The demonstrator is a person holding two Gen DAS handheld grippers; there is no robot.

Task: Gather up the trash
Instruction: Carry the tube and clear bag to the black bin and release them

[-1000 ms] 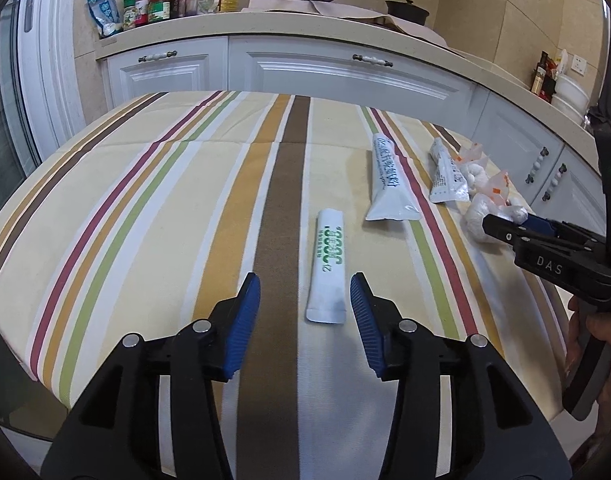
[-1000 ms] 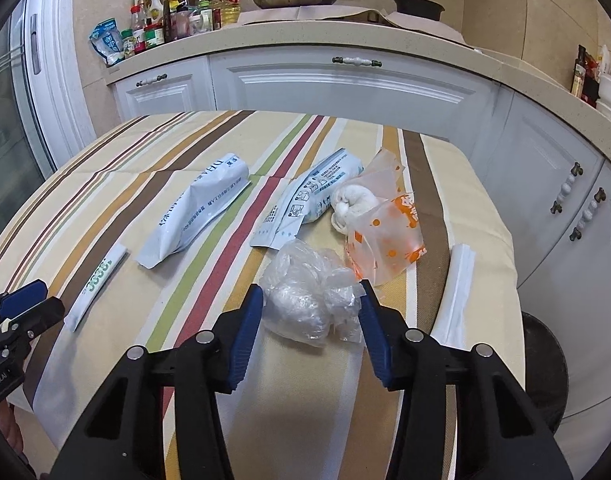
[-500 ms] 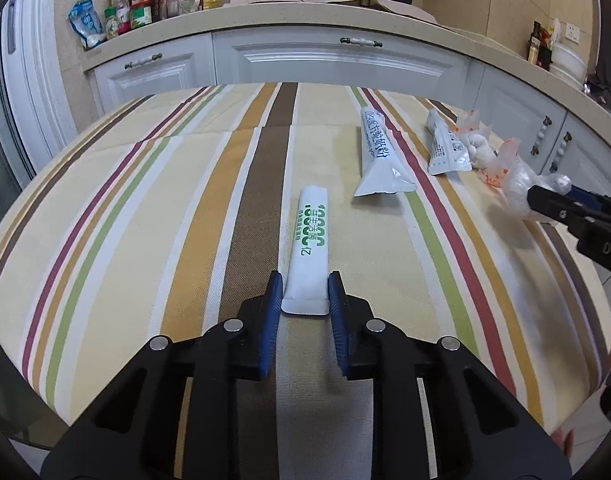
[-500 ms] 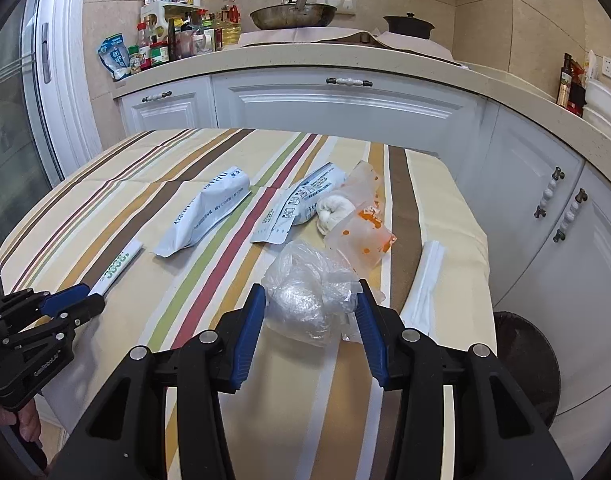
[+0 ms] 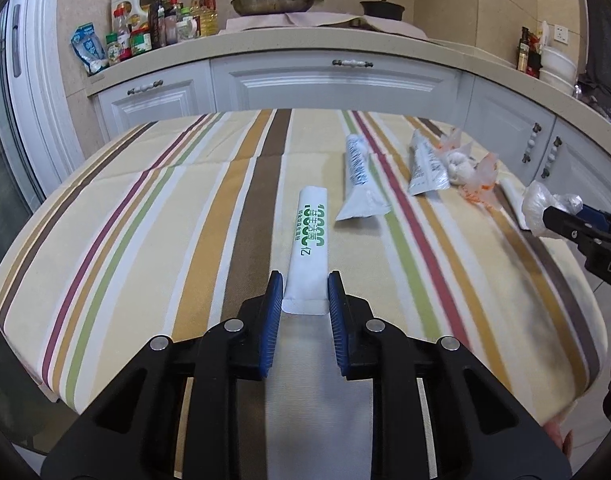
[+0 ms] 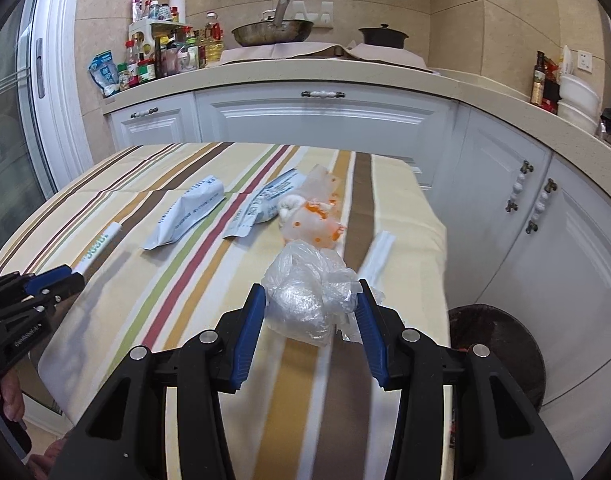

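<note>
My left gripper (image 5: 305,294) is shut on the near end of a white sachet with green print (image 5: 310,240), held above the striped tablecloth (image 5: 145,232). My right gripper (image 6: 309,312) is shut on a crumpled clear plastic bag (image 6: 305,292), lifted off the table. The bag (image 5: 539,208) and right gripper (image 5: 577,224) show at the right of the left wrist view. The left gripper (image 6: 61,280) with the sachet (image 6: 99,246) shows at the left of the right wrist view.
On the table lie two white printed pouches (image 6: 189,214) (image 6: 265,208), an orange-spotted bag with a white wad (image 6: 313,220) and a white strip (image 6: 377,254). A dark round bin (image 6: 493,352) stands on the floor right of the table. Cabinets and a cluttered counter stand behind.
My left gripper closed on the sachet and raised it. My right gripper closed on the clear bag and lifted it off the table.
</note>
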